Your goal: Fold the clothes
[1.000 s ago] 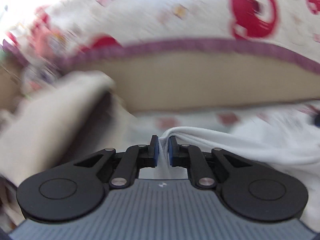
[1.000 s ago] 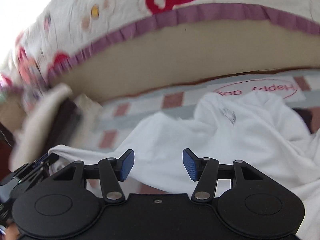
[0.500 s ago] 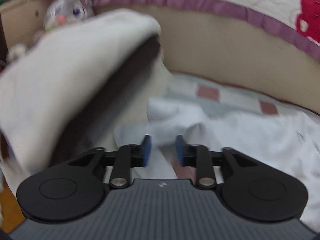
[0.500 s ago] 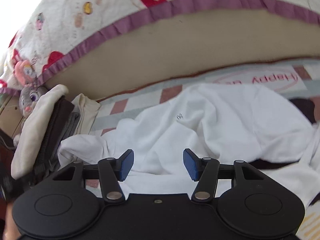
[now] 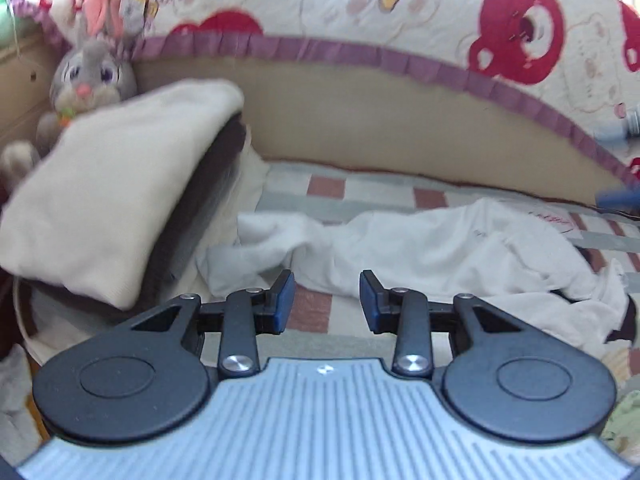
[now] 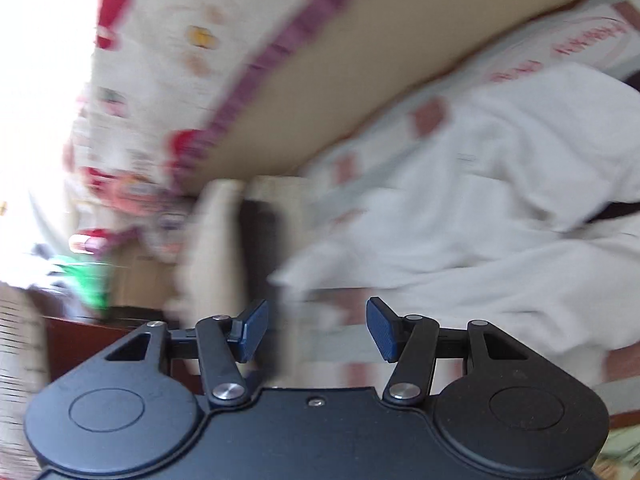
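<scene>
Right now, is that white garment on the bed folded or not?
Not folded. The white garment lies crumpled and spread across the checked bedsheet, with uneven wrinkles.

A garment [image 5: 440, 248] lies on the bed [image 5: 320, 308], folded pile [image 5: 100, 200] to its left.

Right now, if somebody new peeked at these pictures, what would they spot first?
Probably the big red bear printed on the cover along the back, and the grey toy rabbit sitting in the far left corner behind a cream pillow. Then the crumpled white shirt lying on the checked bed, just past the left gripper, whose jaws are open and empty.
</scene>
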`<action>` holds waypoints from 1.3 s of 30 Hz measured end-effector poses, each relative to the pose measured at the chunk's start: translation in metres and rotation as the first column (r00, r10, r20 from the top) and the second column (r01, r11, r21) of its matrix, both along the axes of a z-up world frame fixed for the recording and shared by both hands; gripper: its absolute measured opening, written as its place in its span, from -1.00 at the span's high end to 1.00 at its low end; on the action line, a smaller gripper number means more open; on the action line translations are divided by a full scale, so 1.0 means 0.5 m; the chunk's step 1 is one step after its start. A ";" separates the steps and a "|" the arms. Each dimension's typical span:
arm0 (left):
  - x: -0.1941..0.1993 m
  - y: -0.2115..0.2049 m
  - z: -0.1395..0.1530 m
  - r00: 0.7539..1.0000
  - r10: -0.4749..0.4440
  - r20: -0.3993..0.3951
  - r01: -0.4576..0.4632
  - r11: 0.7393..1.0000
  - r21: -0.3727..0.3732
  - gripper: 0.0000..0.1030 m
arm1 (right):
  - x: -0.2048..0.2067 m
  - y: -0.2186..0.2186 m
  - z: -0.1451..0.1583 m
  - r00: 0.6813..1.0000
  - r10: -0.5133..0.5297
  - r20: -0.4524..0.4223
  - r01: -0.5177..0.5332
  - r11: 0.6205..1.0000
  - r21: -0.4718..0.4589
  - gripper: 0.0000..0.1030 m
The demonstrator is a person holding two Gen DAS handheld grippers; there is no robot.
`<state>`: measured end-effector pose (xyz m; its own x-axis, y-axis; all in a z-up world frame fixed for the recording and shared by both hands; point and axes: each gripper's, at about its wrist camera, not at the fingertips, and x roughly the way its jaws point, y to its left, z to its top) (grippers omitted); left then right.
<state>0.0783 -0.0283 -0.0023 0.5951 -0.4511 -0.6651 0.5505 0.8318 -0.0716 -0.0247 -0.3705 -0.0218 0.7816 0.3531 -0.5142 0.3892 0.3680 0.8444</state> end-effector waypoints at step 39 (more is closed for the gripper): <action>-0.100 -0.345 -0.154 0.952 -0.257 -0.164 0.240 0.964 -0.116 -0.21 | -0.177 -0.073 -0.139 0.987 -0.136 -0.087 0.028 0.677 -0.735 -0.21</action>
<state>0.0284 -0.2007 -0.0795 0.3333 -0.6351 -0.6968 0.7106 0.6550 -0.2571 -0.1131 -0.4070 -0.0912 0.6995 -0.2392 -0.6734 0.5289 0.8070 0.2628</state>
